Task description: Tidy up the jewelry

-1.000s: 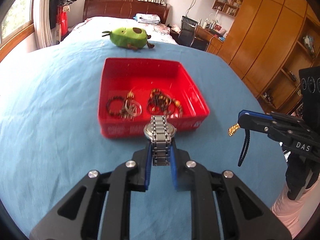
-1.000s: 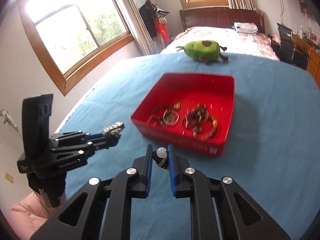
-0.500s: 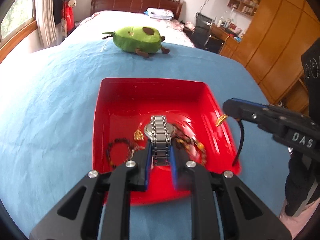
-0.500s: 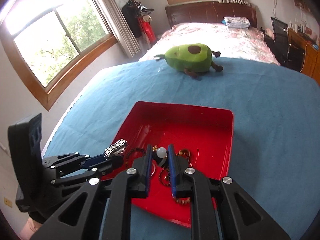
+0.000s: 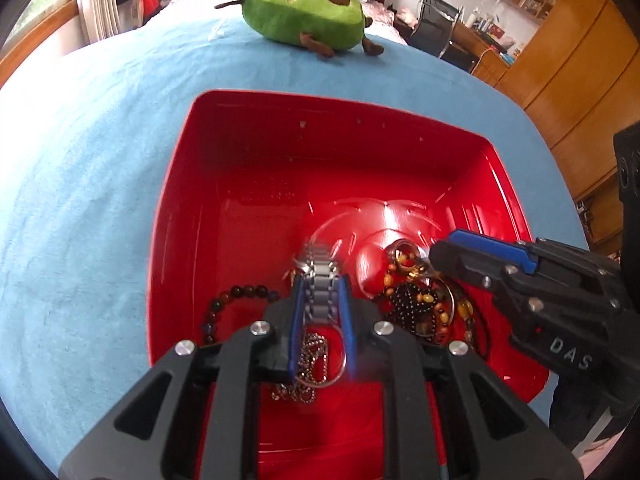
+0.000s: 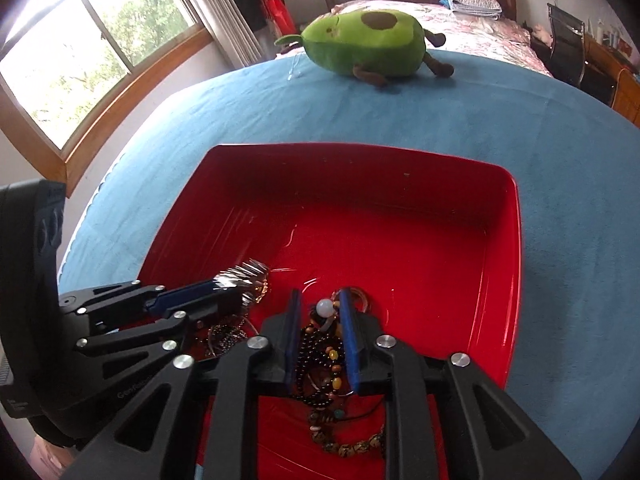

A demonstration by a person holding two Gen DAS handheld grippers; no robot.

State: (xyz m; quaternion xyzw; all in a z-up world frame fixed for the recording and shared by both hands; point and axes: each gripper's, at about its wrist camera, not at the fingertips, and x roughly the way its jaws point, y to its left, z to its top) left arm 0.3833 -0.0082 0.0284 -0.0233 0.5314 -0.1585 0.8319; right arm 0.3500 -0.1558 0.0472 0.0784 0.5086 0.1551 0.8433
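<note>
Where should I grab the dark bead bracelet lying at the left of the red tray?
Take the dark bead bracelet at its far arc, straight down from above, straddling the strand. It lies flat on the red tray floor, and that arc has bare floor on both sides; its near part is hidden.

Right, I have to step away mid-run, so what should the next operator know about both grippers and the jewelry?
Left gripper: over the red tray, jaws have just been opening; the metal watch is between them, pads apparently clear of it.
Right gripper: likewise opening, around a white-bead piece above the bead bracelets.
Done: bracelets, a chain and rings lie in the tray.
Left: let both pieces drop in, then withdraw.
</note>
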